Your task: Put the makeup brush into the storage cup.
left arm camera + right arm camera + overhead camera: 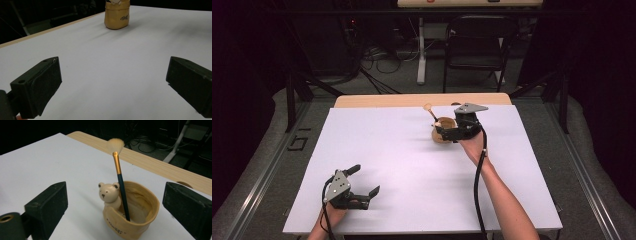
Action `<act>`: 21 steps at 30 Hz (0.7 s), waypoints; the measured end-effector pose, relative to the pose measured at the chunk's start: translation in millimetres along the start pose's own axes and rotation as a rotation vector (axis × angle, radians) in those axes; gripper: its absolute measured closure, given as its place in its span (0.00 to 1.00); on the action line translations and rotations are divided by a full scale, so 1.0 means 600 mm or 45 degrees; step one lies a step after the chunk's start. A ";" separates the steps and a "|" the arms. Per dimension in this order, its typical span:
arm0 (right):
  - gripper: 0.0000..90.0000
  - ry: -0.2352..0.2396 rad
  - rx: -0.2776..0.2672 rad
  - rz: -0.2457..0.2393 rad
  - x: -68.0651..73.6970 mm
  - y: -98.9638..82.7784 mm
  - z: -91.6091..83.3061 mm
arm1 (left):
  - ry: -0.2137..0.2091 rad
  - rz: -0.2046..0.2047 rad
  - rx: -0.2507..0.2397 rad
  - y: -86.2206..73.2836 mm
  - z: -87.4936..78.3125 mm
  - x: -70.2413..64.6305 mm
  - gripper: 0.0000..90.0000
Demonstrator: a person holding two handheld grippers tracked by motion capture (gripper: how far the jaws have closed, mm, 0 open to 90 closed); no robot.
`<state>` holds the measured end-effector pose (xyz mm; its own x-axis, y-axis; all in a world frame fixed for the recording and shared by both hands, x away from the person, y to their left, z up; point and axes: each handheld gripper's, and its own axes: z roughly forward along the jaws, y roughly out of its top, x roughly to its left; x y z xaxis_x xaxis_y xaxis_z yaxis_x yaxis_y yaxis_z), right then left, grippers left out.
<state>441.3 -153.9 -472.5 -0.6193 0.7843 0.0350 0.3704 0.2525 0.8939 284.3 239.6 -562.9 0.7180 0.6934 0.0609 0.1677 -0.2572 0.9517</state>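
Item 1. Your left gripper [363,185]: black, blocky, with a grey three-cornered plate on top, resting near the front left corner of the worktop [377,150]. Its jaws stand wide apart and released, nothing between them; the left gripper view shows bare matte white surface ahead of it.

Item 2. Worktop: smooth white sheet over a pale wood table, the wood showing as a strip along the far edge.

Item 3. Tan holder [135,220]: soft, rounded cup shape with a folded rim and dark lettering on its side, standing toward the far edge, right of centre. A small cream bear figure [109,195] sits at its rim.

Item 4. Brush [119,177]: dark handle, gold ferrule, fluffy pale bristles, standing tilted inside the holder with its bristles up.

Item 5. Your right gripper [443,131]: just beside the holder, jaws spread and released, one on each side of it and apart from it.

Item 6. Behind the table: a black folding chair [476,45] and loose cables [382,60] on the floor.
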 end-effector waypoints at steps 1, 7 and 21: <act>0.05 0.009 0.000 -0.001 0.002 -0.003 -0.004 | 0.000 0.001 0.001 0.000 0.000 0.000 0.00; 0.02 0.014 -0.021 -0.028 0.012 -0.016 -0.025 | 0.000 0.003 -0.001 0.000 0.000 0.000 0.00; 0.00 0.023 -0.139 -0.066 0.038 -0.052 -0.092 | -0.003 0.007 0.002 0.001 0.001 -0.001 0.00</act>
<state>377.6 -175.1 -474.9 -0.6486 0.7611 -0.0051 0.2604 0.2282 0.9381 284.5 238.5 -562.9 0.7204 0.6904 0.0657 0.1647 -0.2624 0.9508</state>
